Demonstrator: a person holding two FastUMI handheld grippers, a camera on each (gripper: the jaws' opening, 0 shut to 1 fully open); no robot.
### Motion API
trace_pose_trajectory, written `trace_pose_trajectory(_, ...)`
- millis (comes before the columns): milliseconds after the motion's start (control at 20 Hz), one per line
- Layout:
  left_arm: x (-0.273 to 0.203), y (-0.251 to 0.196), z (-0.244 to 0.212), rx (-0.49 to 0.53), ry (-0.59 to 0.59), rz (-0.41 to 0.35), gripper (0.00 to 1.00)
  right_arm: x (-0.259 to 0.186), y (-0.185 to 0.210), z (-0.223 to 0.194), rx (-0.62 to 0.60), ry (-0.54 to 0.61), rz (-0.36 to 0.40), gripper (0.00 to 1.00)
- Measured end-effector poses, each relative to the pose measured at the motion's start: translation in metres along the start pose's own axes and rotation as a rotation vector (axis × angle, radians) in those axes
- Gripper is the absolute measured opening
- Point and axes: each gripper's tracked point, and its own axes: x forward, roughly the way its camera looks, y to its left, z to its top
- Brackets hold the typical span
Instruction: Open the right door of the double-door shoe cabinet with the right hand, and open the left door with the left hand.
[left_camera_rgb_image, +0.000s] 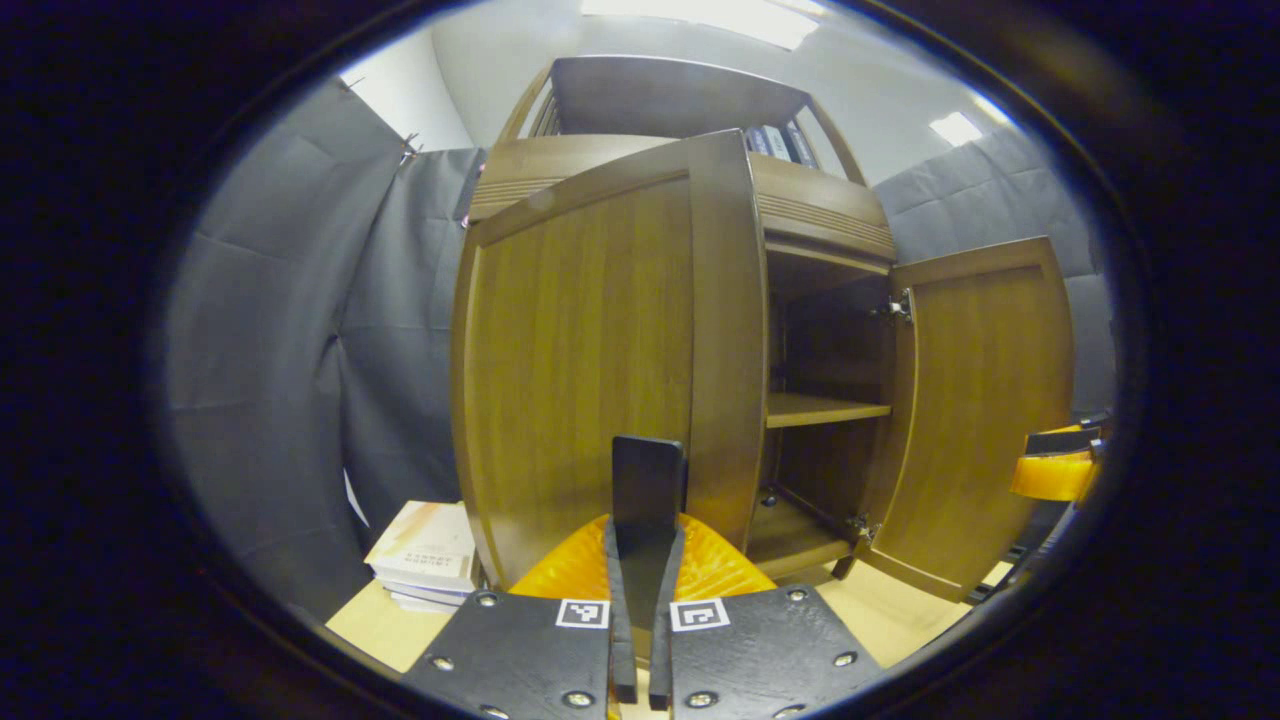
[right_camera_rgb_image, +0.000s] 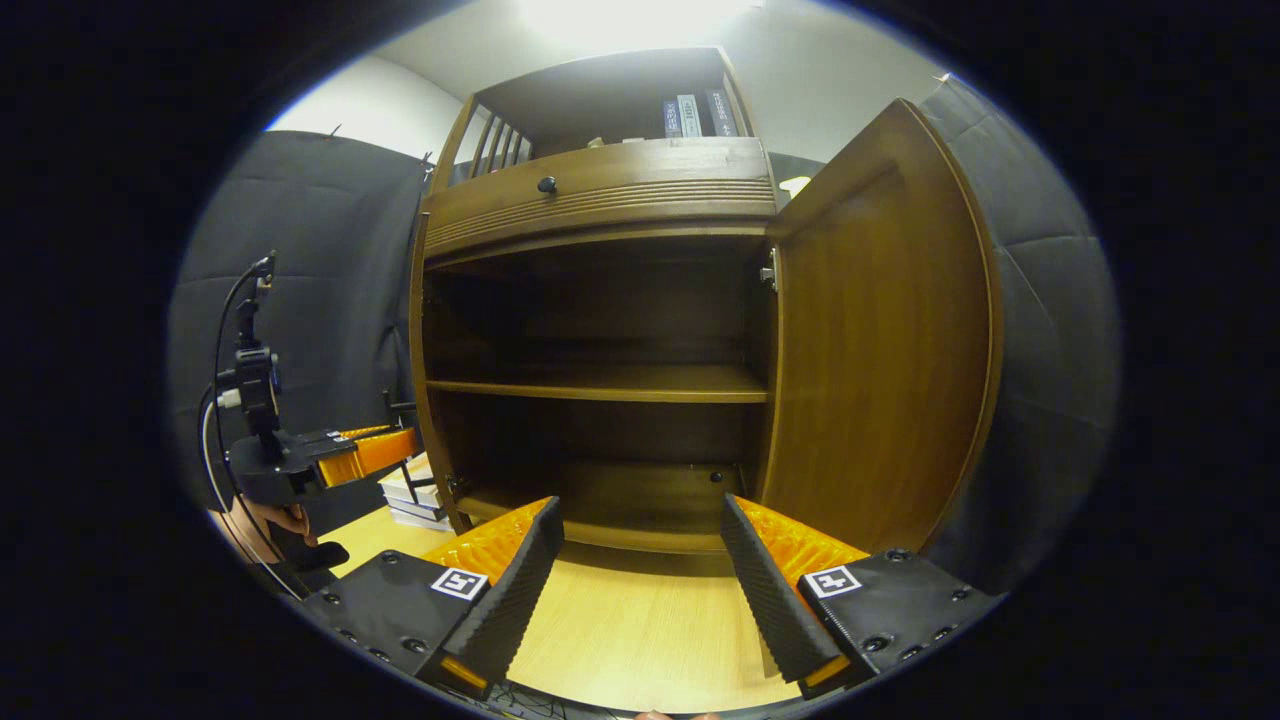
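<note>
Cabinet (right_camera_rgb_image: 600, 200) of brown wood stands on a pale floor (right_camera_rgb_image: 640, 630) with both doors swung out. In the left gripper view the left door (left_camera_rgb_image: 590, 350) fills the middle, its free edge toward the camera, and the left gripper (left_camera_rgb_image: 641, 500) has its fingers pressed together in front of that door's lower edge – whether they pinch anything there I cannot tell. The right door (left_camera_rgb_image: 985, 400) hangs wide open on its hinges beyond. A stack of books (left_camera_rgb_image: 425, 555) lies beside the cabinet's base. In the right gripper view the right gripper (right_camera_rgb_image: 640, 550) is spread wide and holds nothing – facing the bare shelf (right_camera_rgb_image: 600, 385) inside
</note>
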Motion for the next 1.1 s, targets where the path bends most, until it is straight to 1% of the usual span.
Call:
trace_pose_trajectory(400,-0.028,0.029,0.000,-0.006,0.003,0.036,0.07,0.009,0.012,-0.002,-0.008,0.019,0.047,0.94)
trace_pose_trajectory(500,-0.037,0.038,0.000,-0.025,-0.001,0.043,0.07,0.011,0.014,-0.002,-0.011,0.021,0.054,0.95)
trace_pose_trajectory(600,-0.047,0.051,-0.001,-0.042,-0.006,0.048,0.07,0.011,0.015,-0.002,-0.010,0.024,0.060,0.94)
trace_pose_trajectory(850,-0.072,0.089,0.004,-0.043,-0.033,0.063,0.06,0.012,0.017,-0.004,-0.005,0.040,0.071,0.95)
trace_pose_trajectory(1000,-0.083,0.116,0.005,-0.023,-0.036,0.061,0.05,0.015,0.020,-0.005,-0.021,0.044,0.091,0.95)
trace_pose_trajectory(1100,-0.088,0.138,0.004,-0.019,-0.031,0.088,0.05,0.016,0.025,-0.006,-0.024,0.052,0.106,0.95)
